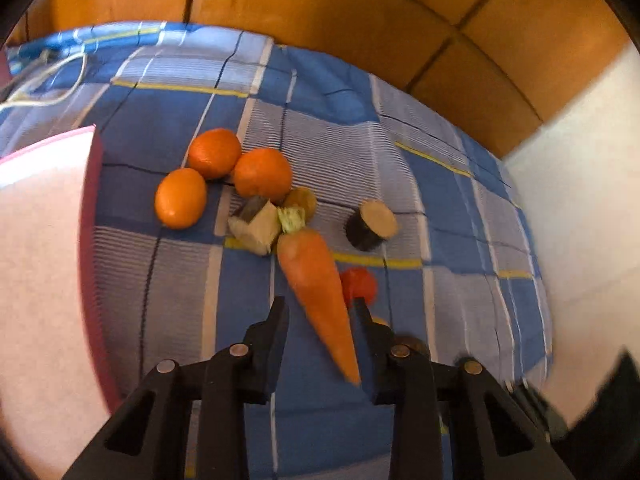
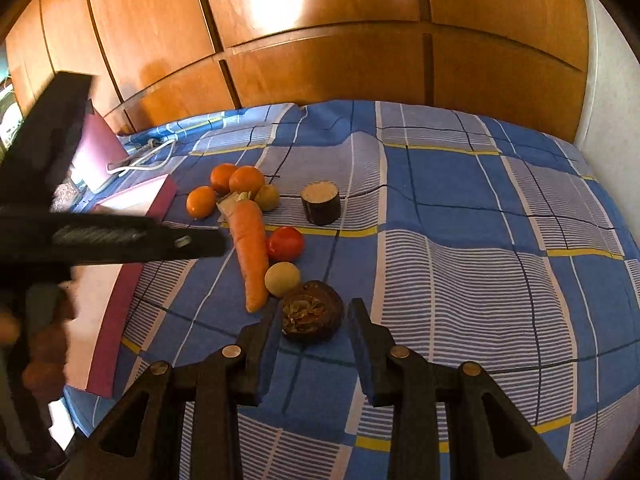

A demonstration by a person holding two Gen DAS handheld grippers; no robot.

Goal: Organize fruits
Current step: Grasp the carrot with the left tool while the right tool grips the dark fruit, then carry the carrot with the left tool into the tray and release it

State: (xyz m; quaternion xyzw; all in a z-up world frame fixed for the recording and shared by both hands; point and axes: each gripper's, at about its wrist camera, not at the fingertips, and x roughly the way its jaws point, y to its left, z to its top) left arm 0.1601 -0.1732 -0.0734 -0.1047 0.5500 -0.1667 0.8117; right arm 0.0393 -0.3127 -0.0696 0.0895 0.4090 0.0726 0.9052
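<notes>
Carrot and fruits on the checked bed cover

The orange carrot (image 1: 316,300) lies between the left gripper's (image 1: 320,306) spread fingers; the right gripper (image 2: 314,312), fingers apart, brackets a dark round fruit (image 2: 313,317). Motion blurs the pink box (image 1: 44,248).

Checked cotton-like bedsheet (image 2: 460,208), glossy wooden wardrobe panels (image 2: 320,20), matt black plastic hand-held gripper (image 2: 312,320), smooth-skinned carrot (image 1: 316,296)

Both my wrist cameras look down along my fingers, close over the bed; both share the carrot (image 1: 316,300) (image 2: 251,248), slightly blurred.
</notes>
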